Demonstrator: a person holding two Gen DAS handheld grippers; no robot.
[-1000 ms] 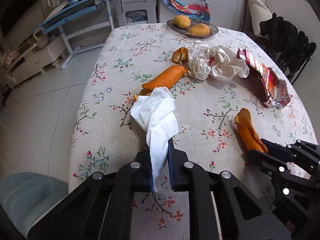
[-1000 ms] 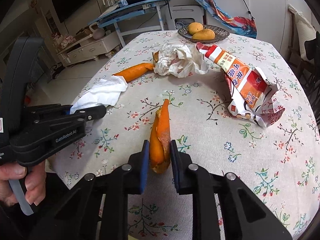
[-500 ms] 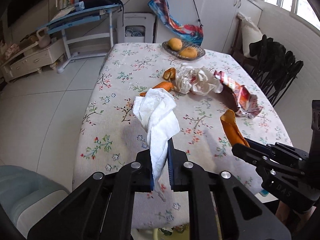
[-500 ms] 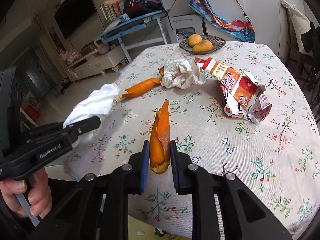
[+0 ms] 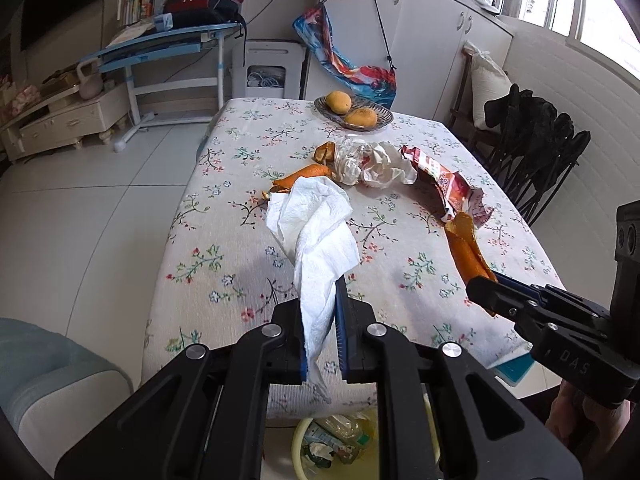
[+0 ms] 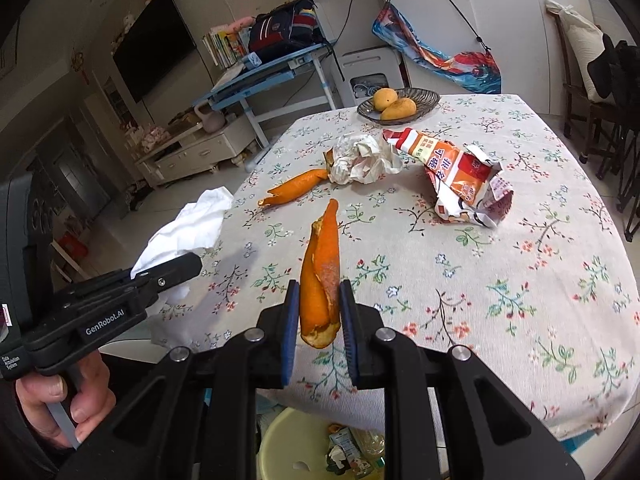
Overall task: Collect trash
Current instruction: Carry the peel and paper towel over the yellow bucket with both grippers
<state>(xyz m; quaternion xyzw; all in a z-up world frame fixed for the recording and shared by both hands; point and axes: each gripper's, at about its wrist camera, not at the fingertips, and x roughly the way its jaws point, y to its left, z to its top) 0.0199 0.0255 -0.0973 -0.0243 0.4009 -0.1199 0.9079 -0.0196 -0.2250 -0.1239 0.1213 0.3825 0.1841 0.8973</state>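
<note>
Trash: the left gripper (image 5: pixel 322 322) clamps a white tissue (image 5: pixel 316 232); the right gripper (image 6: pixel 319 326) clamps an orange peel (image 6: pixel 322 276) above the tabletop (image 6: pixel 500 280).

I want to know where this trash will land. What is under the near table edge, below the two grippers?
A pale yellow bin with bottles and wrappers inside. The gripper fingers and table edge cover most of it, so its fill level is hidden.

right tongs (image 6: pixel 319 322): clamped on long curled orange peel strip (image 6: pixel 320 276), above the near edge of the floral-cloth bench (image 6: pixel 500 292) | left tongs (image 6: pixel 176 266): gripping crumpled white paper tissue (image 6: pixel 188 228) | below: pale yellow plastic bin (image 6: pixel 280 436) holding rubbish | bench: torn orange-red snack wrapper (image 6: pixel 464 172), crumpled white paper wad (image 6: pixel 364 158), second peel (image 6: pixel 294 188)
</note>
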